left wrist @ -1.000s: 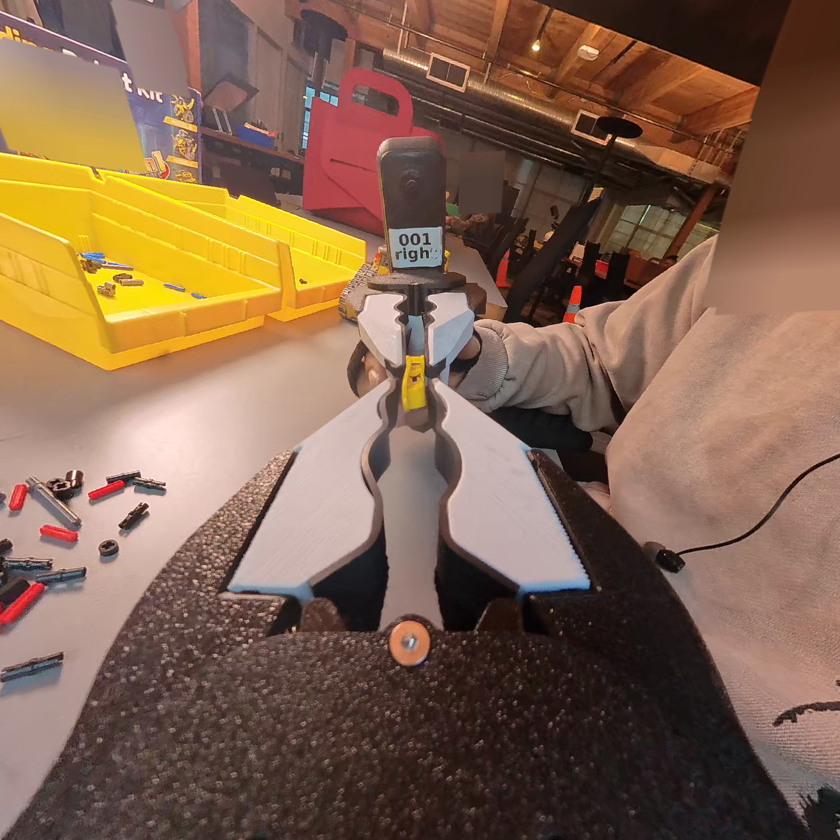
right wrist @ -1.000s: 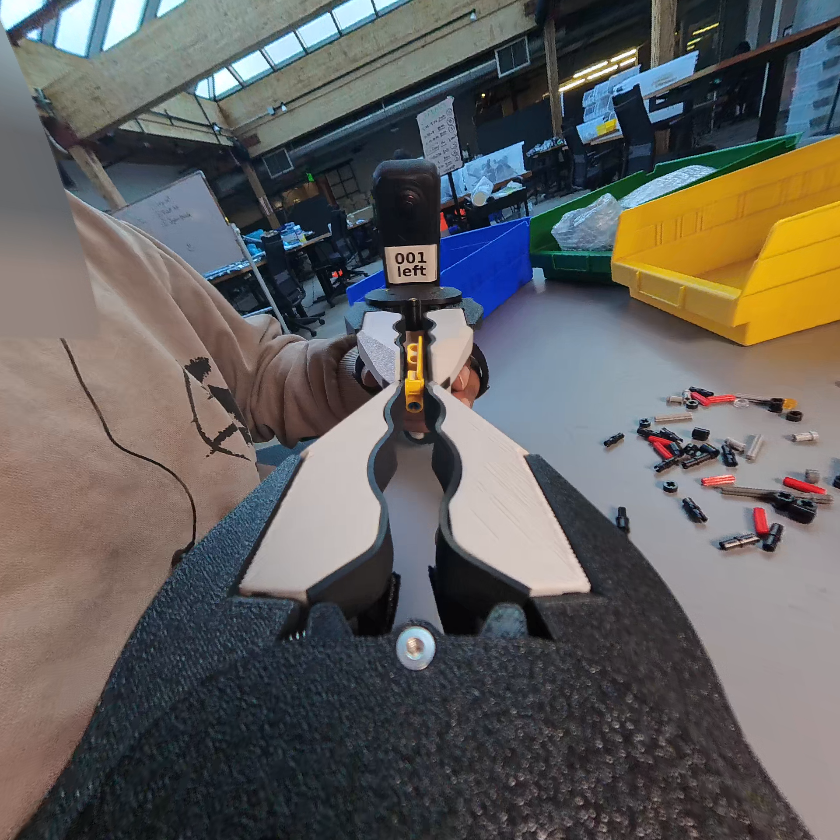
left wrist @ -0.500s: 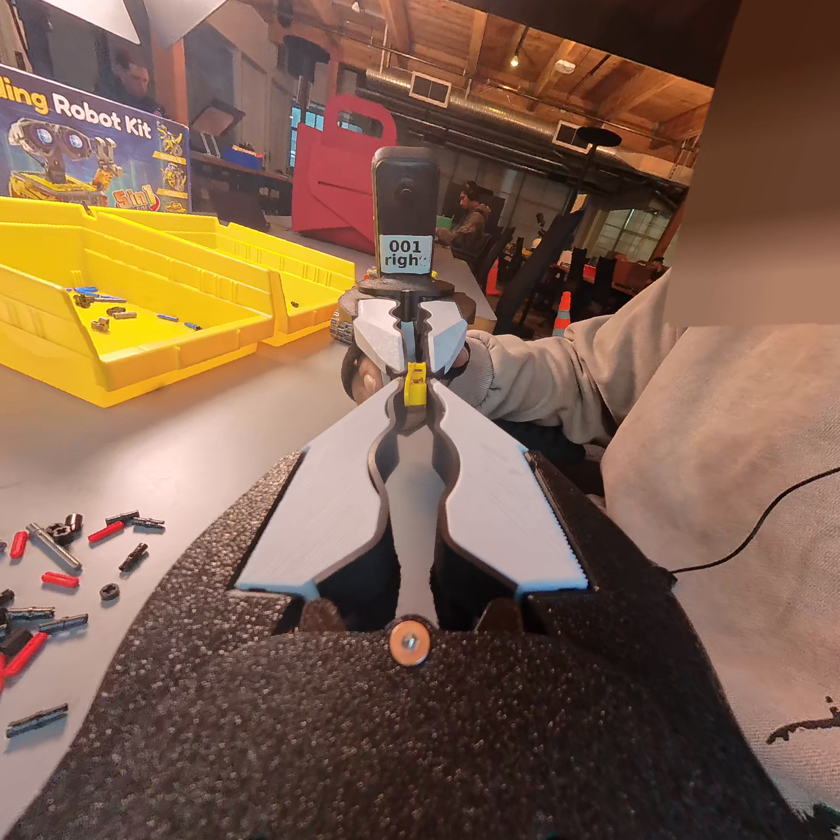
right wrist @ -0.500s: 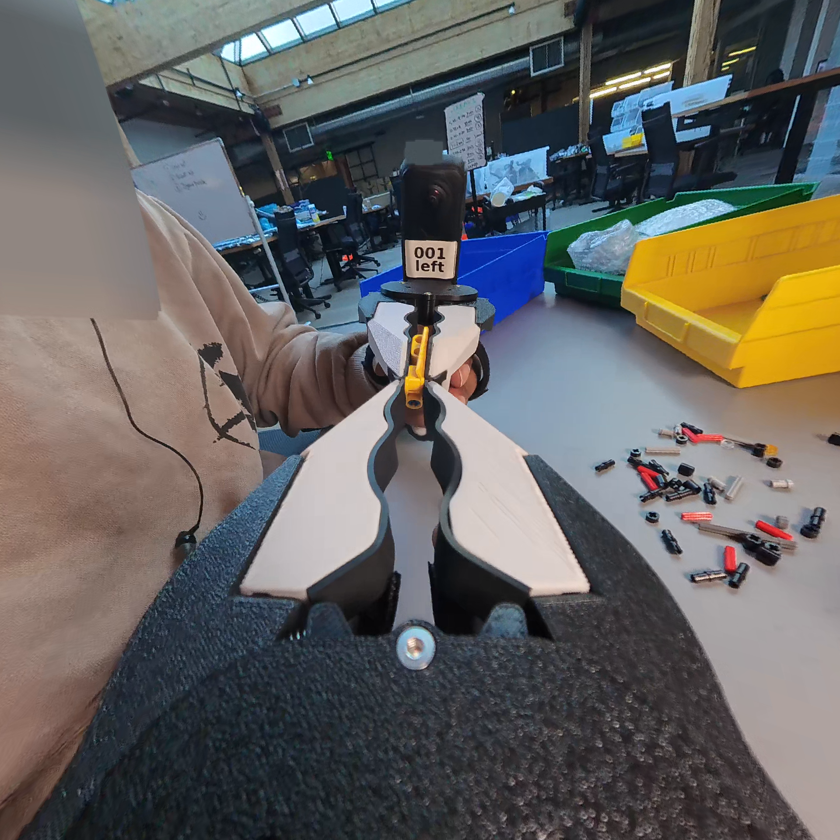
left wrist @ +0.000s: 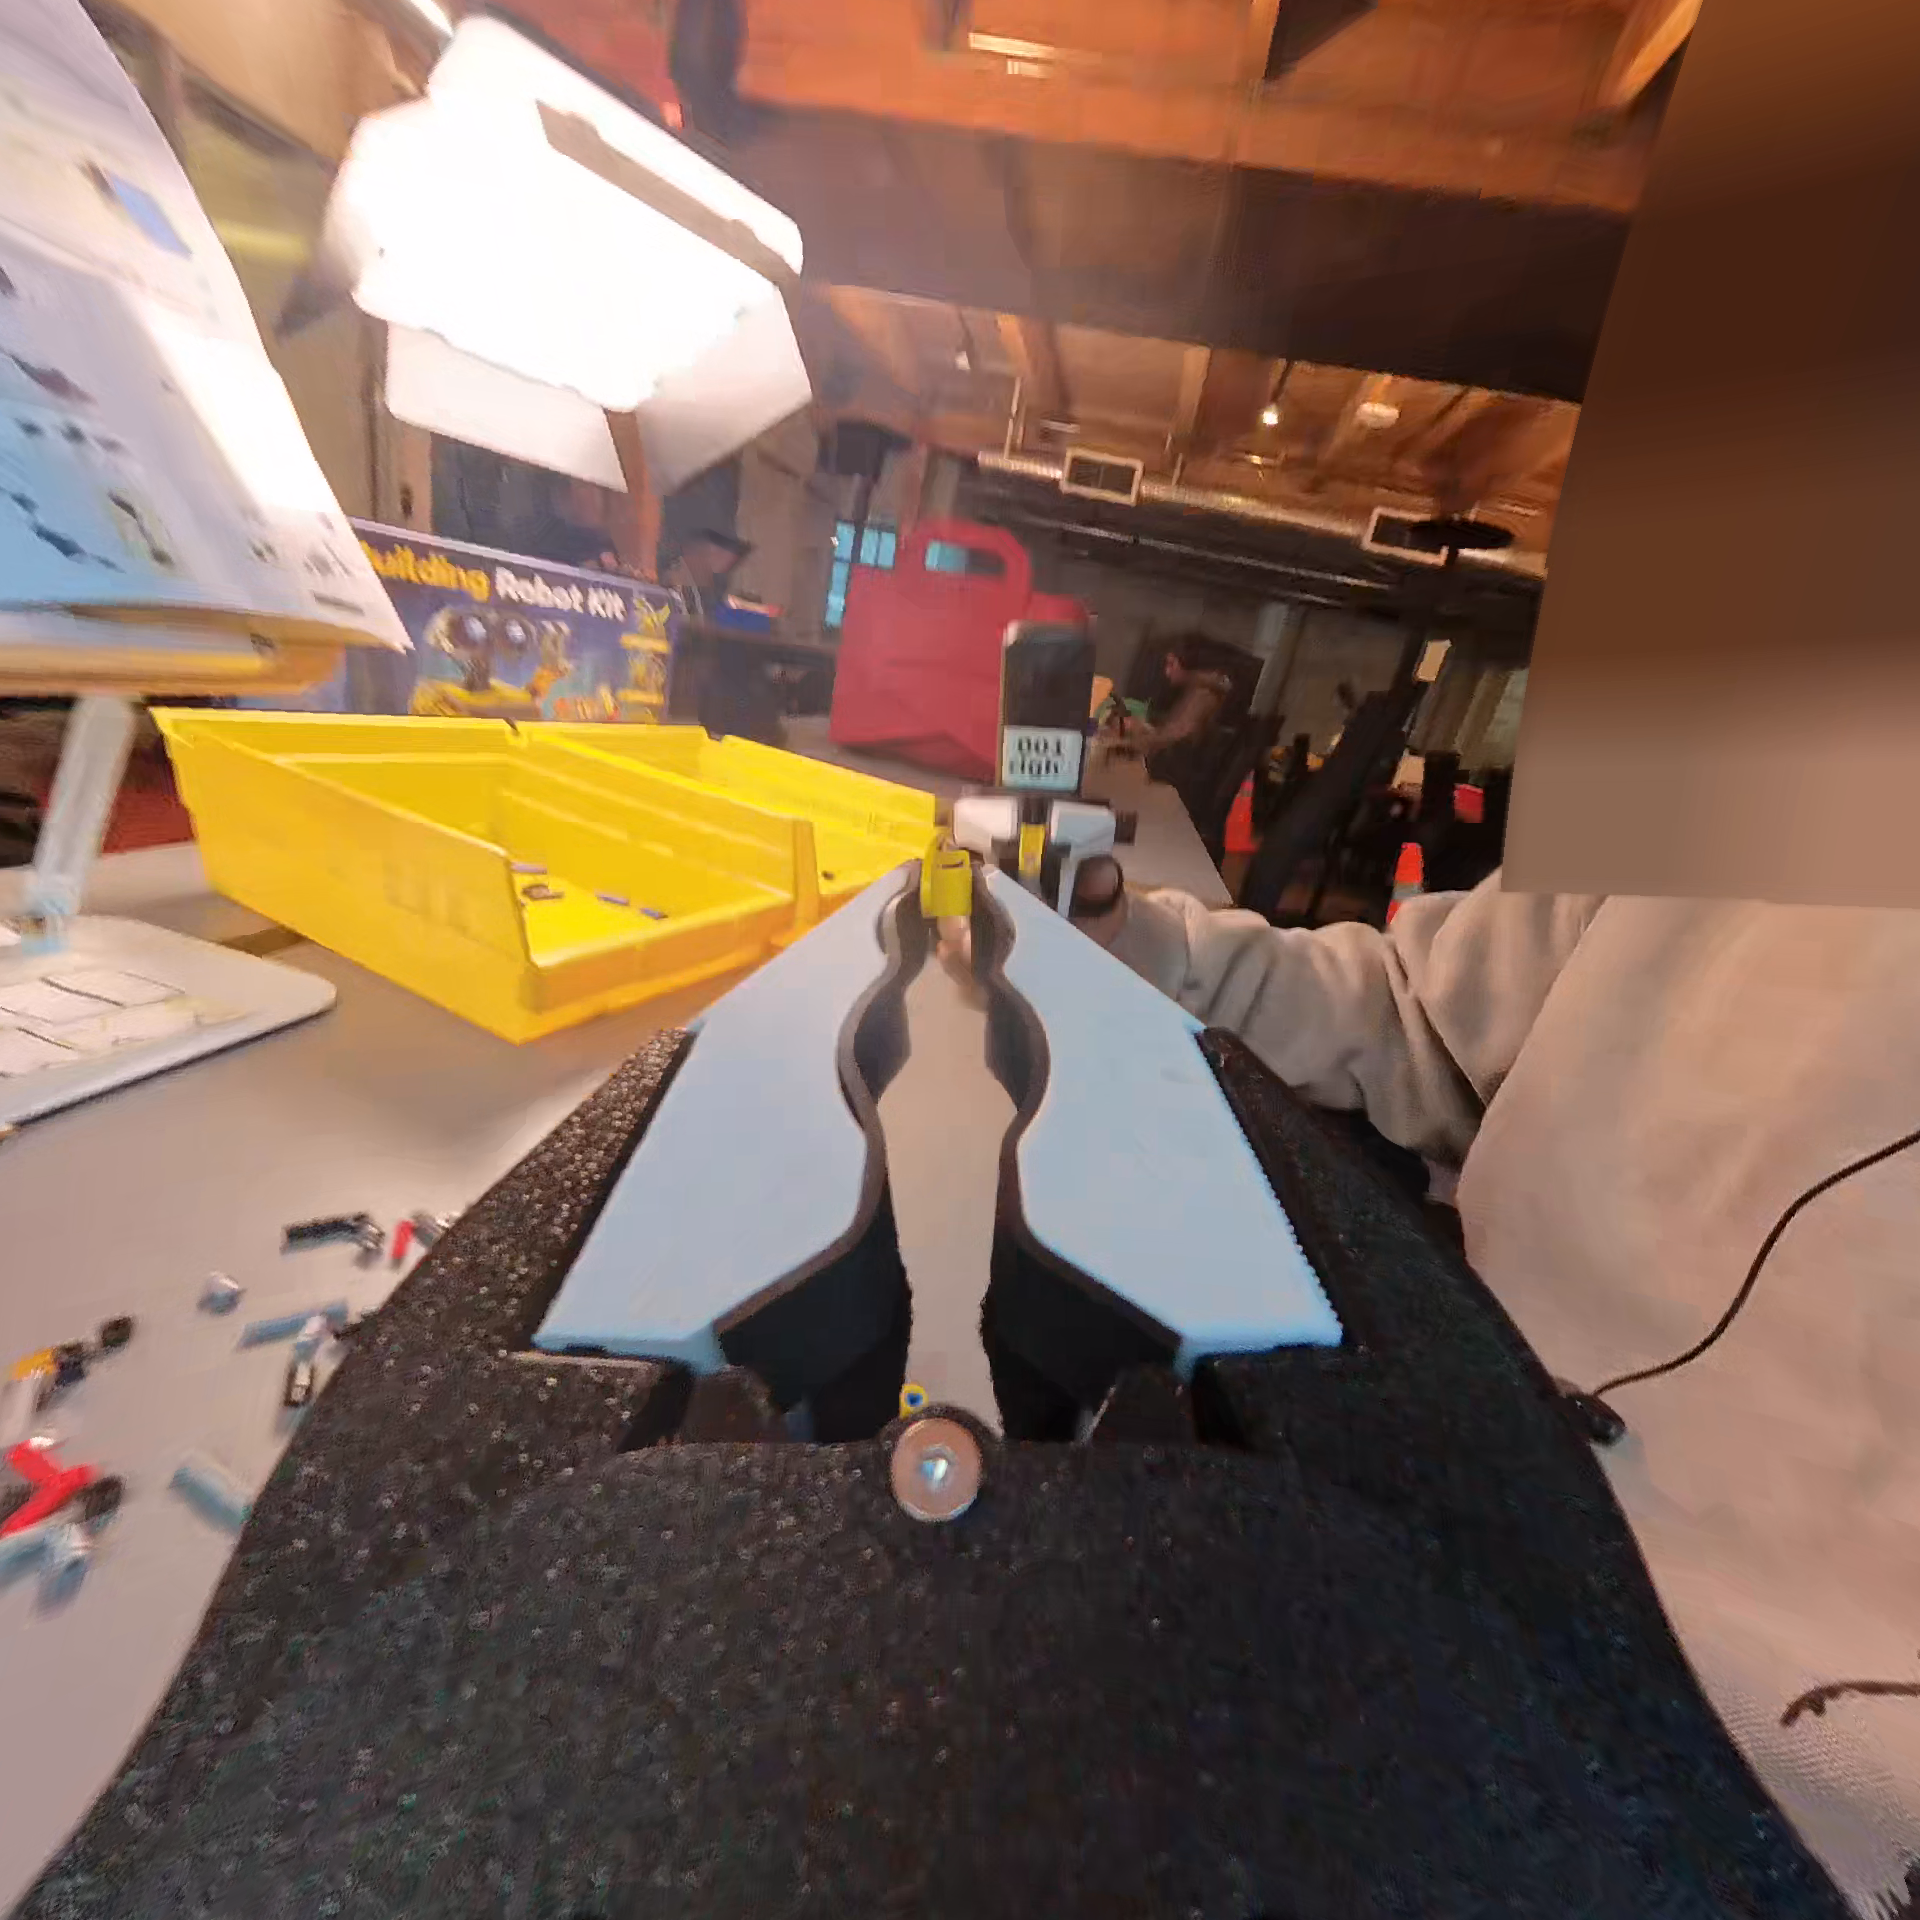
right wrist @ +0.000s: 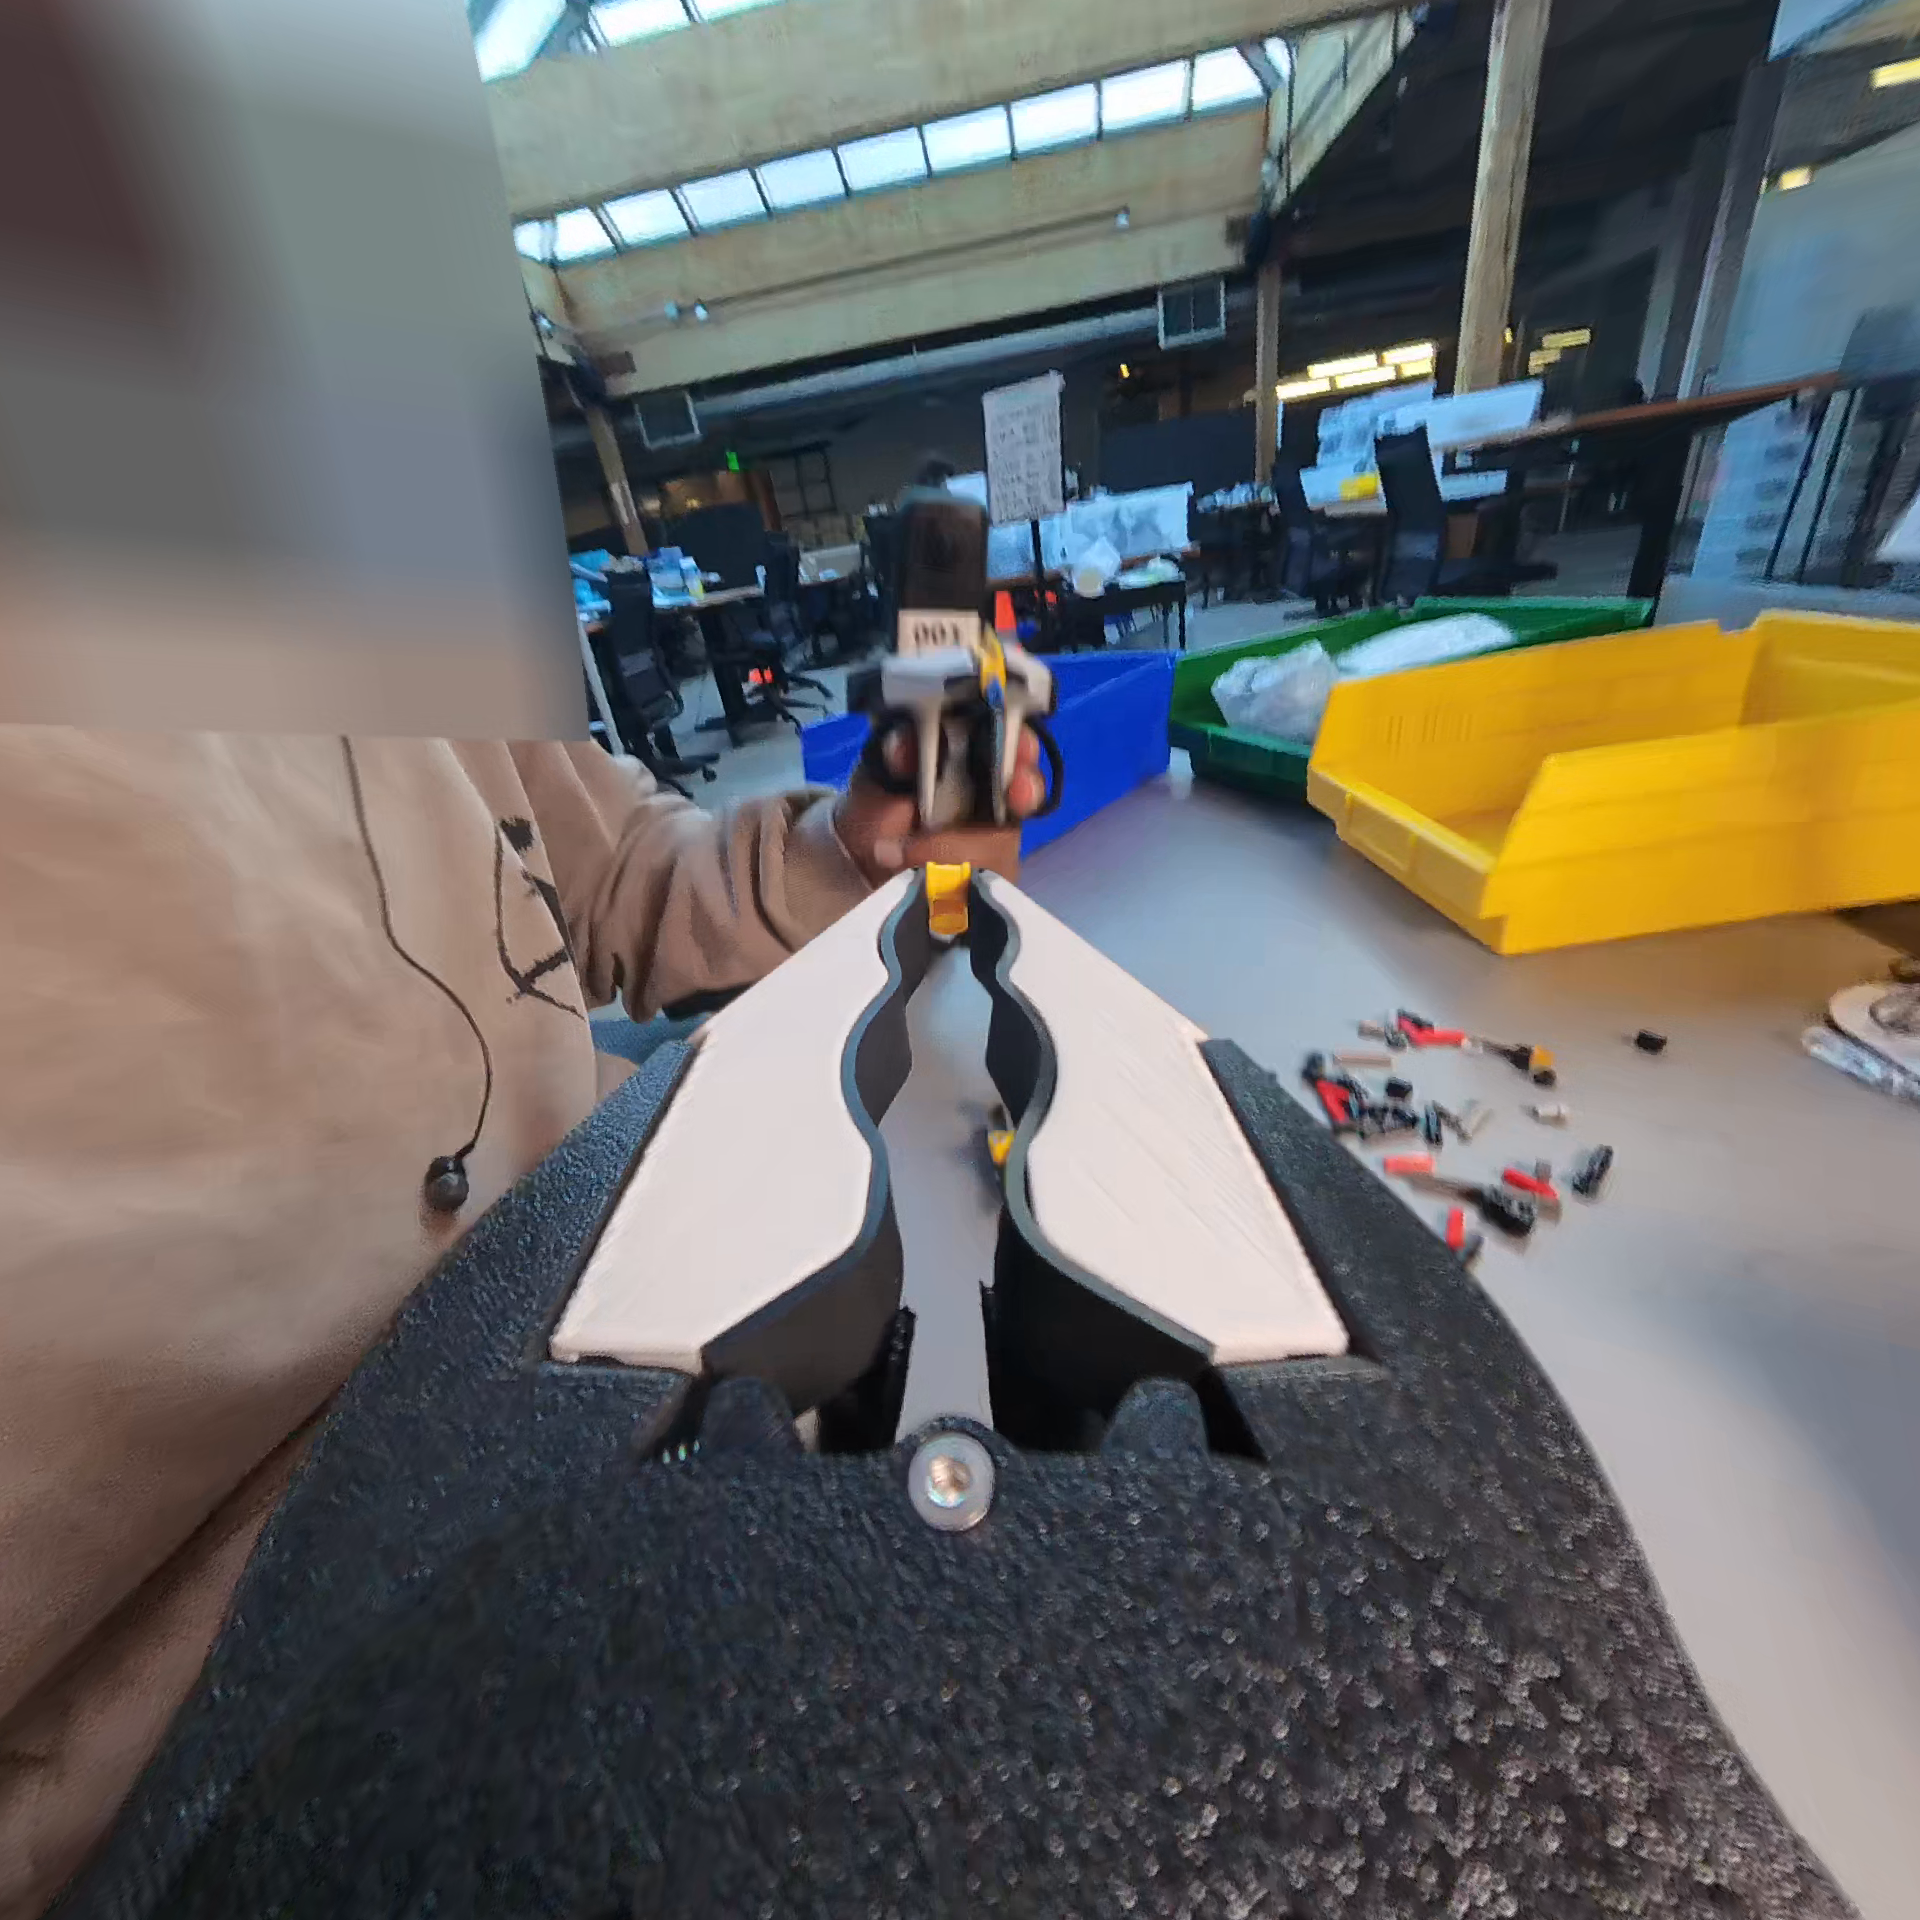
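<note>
In the left wrist view, my left gripper [left wrist: 945, 885] is shut on a small yellow plastic piece [left wrist: 943, 881] and held above the grey table [left wrist: 312, 1122]. The right gripper [left wrist: 1031, 831] is a short way beyond it, with a yellow piece [left wrist: 1031, 844] between its fingers. In the right wrist view, my right gripper [right wrist: 945, 888] is shut on a yellow piece [right wrist: 945, 899]. The left gripper [right wrist: 961, 717] is farther off and blurred, with a yellow bit [right wrist: 992, 665] at its tips. A small yellow part [right wrist: 997, 1143] lies on the table under my right fingers.
Yellow bins [left wrist: 499, 831] stand at the back left, with a booklet on a stand [left wrist: 125, 416], a kit box [left wrist: 520, 644] and a red bag [left wrist: 935, 665]. Loose black and red parts [right wrist: 1455, 1122] lie on the table. A yellow bin [right wrist: 1610, 779], a green bin [right wrist: 1403, 644] and a blue bin [right wrist: 1101, 727] stand behind them. The left gripper's tips are roughly 12 cm from the right gripper's.
The two grippers were tip to tip on one yellow assembly. They have pulled apart, each with a yellow piece. Both views have swung and blurred.
</note>
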Motion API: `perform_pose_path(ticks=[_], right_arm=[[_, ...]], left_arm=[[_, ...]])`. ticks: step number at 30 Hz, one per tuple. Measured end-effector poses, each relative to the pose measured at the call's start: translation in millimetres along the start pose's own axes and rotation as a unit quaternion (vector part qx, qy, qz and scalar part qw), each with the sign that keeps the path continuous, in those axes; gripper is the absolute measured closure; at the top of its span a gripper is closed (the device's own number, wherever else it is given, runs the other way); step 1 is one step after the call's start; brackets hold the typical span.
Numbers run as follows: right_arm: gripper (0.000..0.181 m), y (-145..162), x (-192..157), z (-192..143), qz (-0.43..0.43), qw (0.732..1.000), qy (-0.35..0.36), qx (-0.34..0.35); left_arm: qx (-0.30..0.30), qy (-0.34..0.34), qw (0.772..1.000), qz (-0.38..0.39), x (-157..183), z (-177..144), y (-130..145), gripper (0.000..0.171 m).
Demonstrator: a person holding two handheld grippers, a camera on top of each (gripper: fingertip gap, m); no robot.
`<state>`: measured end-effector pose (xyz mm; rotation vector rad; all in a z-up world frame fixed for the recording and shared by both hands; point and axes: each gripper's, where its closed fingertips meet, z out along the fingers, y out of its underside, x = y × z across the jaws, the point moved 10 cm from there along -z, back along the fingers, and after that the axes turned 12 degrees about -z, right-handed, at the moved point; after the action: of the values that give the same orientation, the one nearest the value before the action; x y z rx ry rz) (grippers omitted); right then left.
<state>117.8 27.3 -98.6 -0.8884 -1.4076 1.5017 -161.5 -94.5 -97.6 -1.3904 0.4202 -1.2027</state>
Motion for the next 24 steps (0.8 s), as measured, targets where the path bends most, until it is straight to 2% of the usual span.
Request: perform_pose_path(ticks=[4,7,9,11,13,15,17,18,20,24], right_arm=[[0.176,-15.0,-2.1,11.2,-0.012,0.998,-0.04,0.048],[0.177,-13.9,-1.1,3.0,-0.004,0.998,-0.034,0.055],[0.176,-16.7,0.6,-3.8,-0.015,1.0,0.0,0.023],[0.175,-27.4,9.5,-17.8,-0.039,0.994,0.084,-0.05],[0.175,-42.2,25.5,-43.1,-0.072,0.965,0.203,-0.152],[0.176,-58.1,45.1,-76.5,-0.082,0.906,0.327,-0.255],[0.176,-72.9,64.7,-112.4,-0.094,0.842,0.41,-0.339],[0.176,-78.1,75.1,-130.5,-0.093,0.813,0.436,-0.374],[0.175,-82.5,97.5,-165.2,-0.059,0.775,0.458,-0.432],[0.175,-74.1,140.8,-221.8,0.036,0.75,0.469,-0.466]], left_arm=[[-0.046,0.009,0.999,-0.014,-1.5,21.9,11.2,0.164],[-0.07,-0.001,0.997,-0.021,-5.9,22.3,22.0,0.164],[-0.084,-0.013,0.996,-0.033,-8.7,21.8,29.2,0.164],[-0.088,-0.017,0.995,-0.045,-11.4,23.4,31.2,0.164],[-0.095,-0.022,0.993,-0.06,-14.8,25.7,34.3,0.164],[-0.108,-0.032,0.991,-0.071,-17.7,27.4,38.6,0.164],[-0.118,-0.043,0.989,-0.082,-20.3,28.7,42.1,0.164],[-0.121,-0.048,0.988,-0.087,-21.6,29.4,43.2,0.164],[-0.127,-0.058,0.985,-0.098,-24.1,29.8,44.6,0.164],[-0.124,-0.066,0.984,-0.105,-26.4,27.4,44.7,0.164]])
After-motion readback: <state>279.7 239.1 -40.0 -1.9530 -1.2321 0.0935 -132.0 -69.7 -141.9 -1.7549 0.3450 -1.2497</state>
